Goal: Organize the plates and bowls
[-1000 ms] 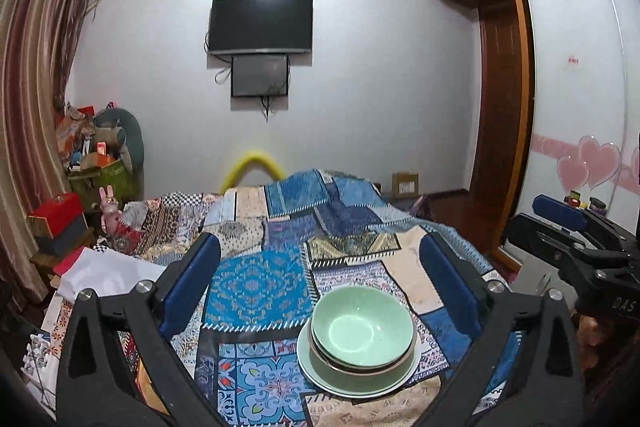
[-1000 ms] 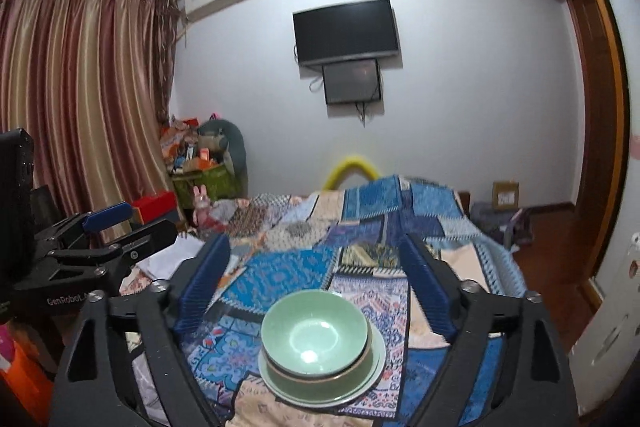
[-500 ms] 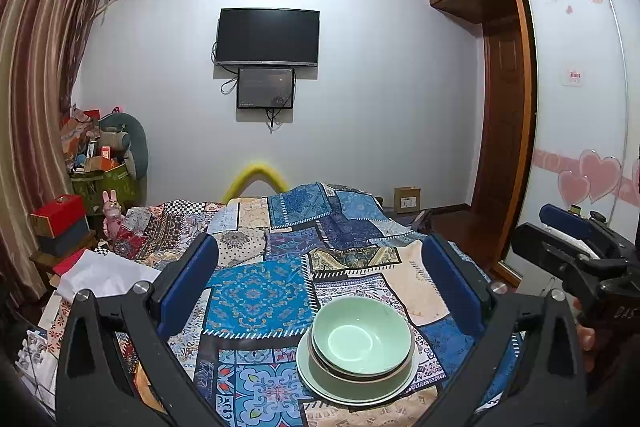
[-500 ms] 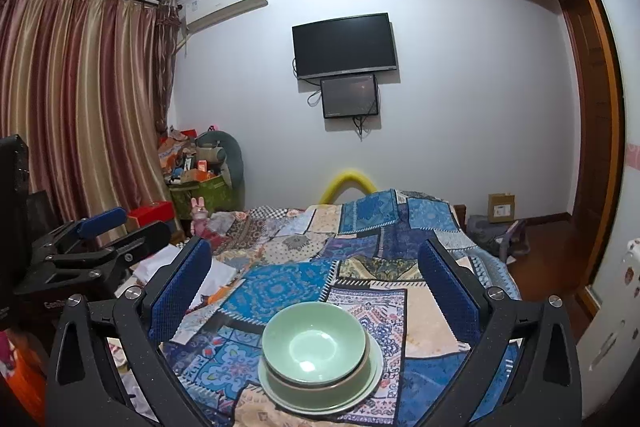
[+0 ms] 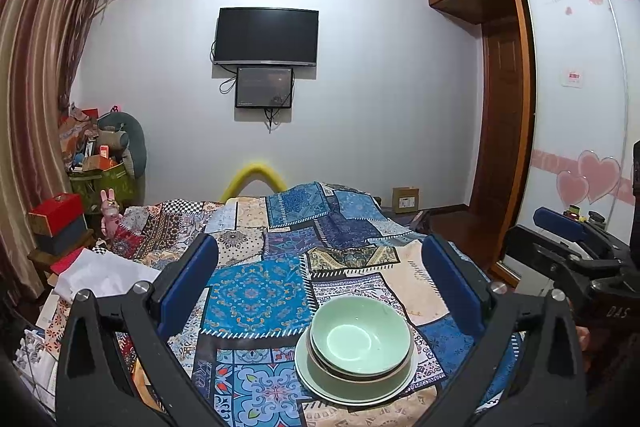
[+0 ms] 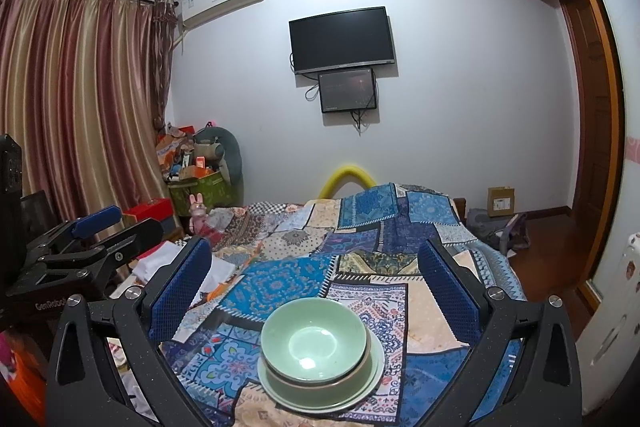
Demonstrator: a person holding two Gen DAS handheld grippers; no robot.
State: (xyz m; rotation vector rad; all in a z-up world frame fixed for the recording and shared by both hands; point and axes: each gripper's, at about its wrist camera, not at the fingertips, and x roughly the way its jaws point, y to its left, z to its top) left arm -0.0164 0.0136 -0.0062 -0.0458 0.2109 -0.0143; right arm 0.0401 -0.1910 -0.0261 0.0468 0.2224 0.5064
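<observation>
A stack of pale green bowls (image 5: 360, 339) rests on a green plate (image 5: 314, 383) on a patchwork cloth (image 5: 256, 291). My left gripper (image 5: 318, 255) is open, its blue pads wide apart, and holds nothing. The stack lies low between its fingers, toward the right one. In the right wrist view the same bowls (image 6: 314, 339) and plate (image 6: 360, 399) sit centred below my right gripper (image 6: 314, 255). That gripper is also open at full width with nothing between its pads. Both grippers hang back from the stack, side by side.
The cloth covers a table that runs away toward a white wall with a television (image 5: 266, 37). White papers (image 5: 100, 279) and boxes (image 5: 56, 215) crowd the left side. A wardrobe (image 5: 572, 107) stands at the right and curtains (image 6: 80, 107) at the left.
The right gripper's jaws have spread wider. The left gripper's jaws stay as they were, and the stack has not moved.
</observation>
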